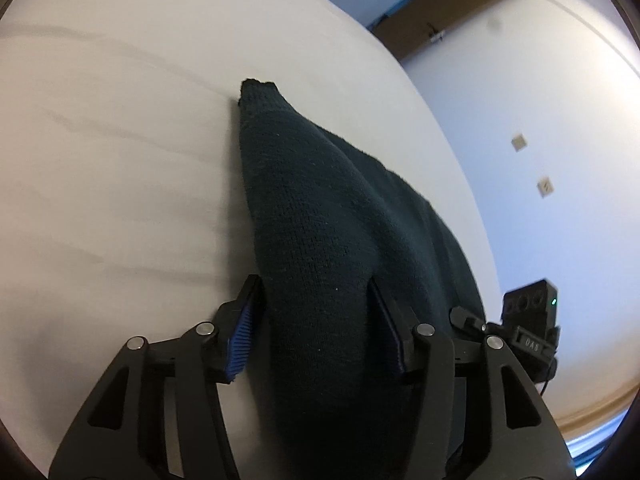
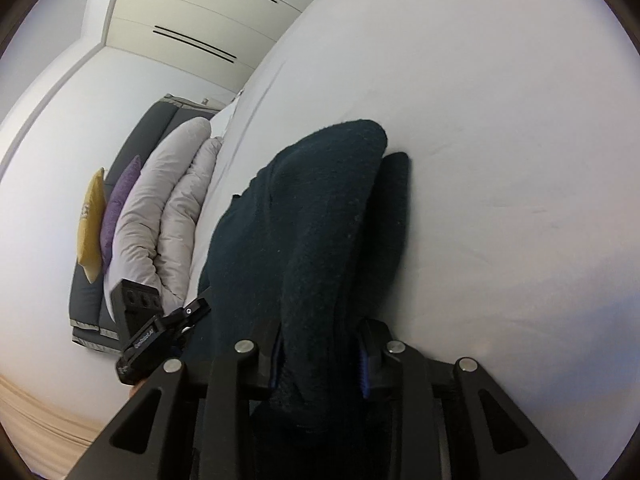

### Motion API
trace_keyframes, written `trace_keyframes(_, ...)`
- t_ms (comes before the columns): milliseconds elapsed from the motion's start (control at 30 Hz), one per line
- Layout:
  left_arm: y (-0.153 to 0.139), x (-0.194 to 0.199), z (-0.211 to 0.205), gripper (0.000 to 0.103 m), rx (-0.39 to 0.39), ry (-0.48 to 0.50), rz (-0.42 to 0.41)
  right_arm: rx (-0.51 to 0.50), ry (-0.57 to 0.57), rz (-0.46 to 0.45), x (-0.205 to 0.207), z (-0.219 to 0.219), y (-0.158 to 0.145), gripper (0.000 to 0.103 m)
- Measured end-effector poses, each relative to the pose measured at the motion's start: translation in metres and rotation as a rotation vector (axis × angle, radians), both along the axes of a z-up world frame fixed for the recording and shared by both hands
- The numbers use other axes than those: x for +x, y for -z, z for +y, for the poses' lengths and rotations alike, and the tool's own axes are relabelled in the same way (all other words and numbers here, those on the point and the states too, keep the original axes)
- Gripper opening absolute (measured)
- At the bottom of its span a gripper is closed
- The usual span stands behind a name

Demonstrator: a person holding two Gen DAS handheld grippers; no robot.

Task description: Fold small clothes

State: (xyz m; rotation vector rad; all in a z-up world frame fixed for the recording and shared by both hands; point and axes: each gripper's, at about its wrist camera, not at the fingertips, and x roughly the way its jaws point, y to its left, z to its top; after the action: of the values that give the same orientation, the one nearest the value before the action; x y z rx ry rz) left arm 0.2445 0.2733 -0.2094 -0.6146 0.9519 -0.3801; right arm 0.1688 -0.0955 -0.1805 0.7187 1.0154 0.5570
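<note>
A dark green knitted garment lies on a white bed sheet. In the left wrist view it runs between the fingers of my left gripper, whose blue pads stand on either side of a raised fold of it. In the right wrist view the same garment bunches up between the fingers of my right gripper, which press on it from both sides. The right gripper's body also shows in the left wrist view, and the left gripper's body shows in the right wrist view.
The white sheet spreads wide around the garment. A folded pale duvet, a purple cushion and a yellow cushion sit at the bed's head. White walls and wardrobe doors lie beyond the bed.
</note>
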Motion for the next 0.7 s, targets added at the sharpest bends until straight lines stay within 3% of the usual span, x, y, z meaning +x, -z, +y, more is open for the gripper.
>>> trace_keyframes(133,-0.018,-0.022,0.018,0.062,0.098,-0.058,-0.055,-0.004,0.044,-0.026,-0.016,-0.014,-0.01,0.048)
trace_keyframes(167,-0.03,-0.032,0.016,0.063,0.156,-0.075,-0.092,-0.037,0.064,-0.042,-0.024,-0.016,-0.017,0.053)
trace_keyframes(233,-0.052,-0.05,0.005,0.067,0.27,-0.105,-0.16,-0.105,0.081,-0.082,-0.032,-0.011,-0.034,0.054)
trace_keyframes(267,-0.07,-0.067,-0.003,0.069,0.35,-0.133,-0.237,-0.14,0.081,-0.118,-0.044,-0.011,-0.046,0.054)
trace_keyframes(333,-0.096,-0.095,-0.015,0.084,0.458,-0.19,-0.353,-0.217,0.102,-0.181,-0.064,-0.009,-0.066,0.06)
trace_keyframes(433,-0.134,-0.146,-0.033,0.103,0.584,-0.308,-0.544,-0.3,0.151,-0.301,-0.094,-0.005,-0.1,0.076)
trace_keyframes(500,-0.16,-0.18,-0.031,0.103,0.672,-0.384,-0.667,-0.331,0.184,-0.375,-0.113,-0.001,-0.121,0.085)
trace_keyframes(567,-0.176,-0.203,-0.04,0.103,0.739,-0.396,-0.737,-0.361,0.208,-0.457,-0.132,0.005,-0.143,0.096)
trace_keyframes(600,-0.183,-0.212,-0.048,0.103,0.767,-0.391,-0.75,-0.374,0.226,-0.508,-0.143,0.009,-0.156,0.101)
trace_keyframes(700,-0.199,-0.233,-0.06,0.103,0.795,-0.374,-0.768,-0.385,0.249,-0.635,-0.173,0.014,-0.185,0.103)
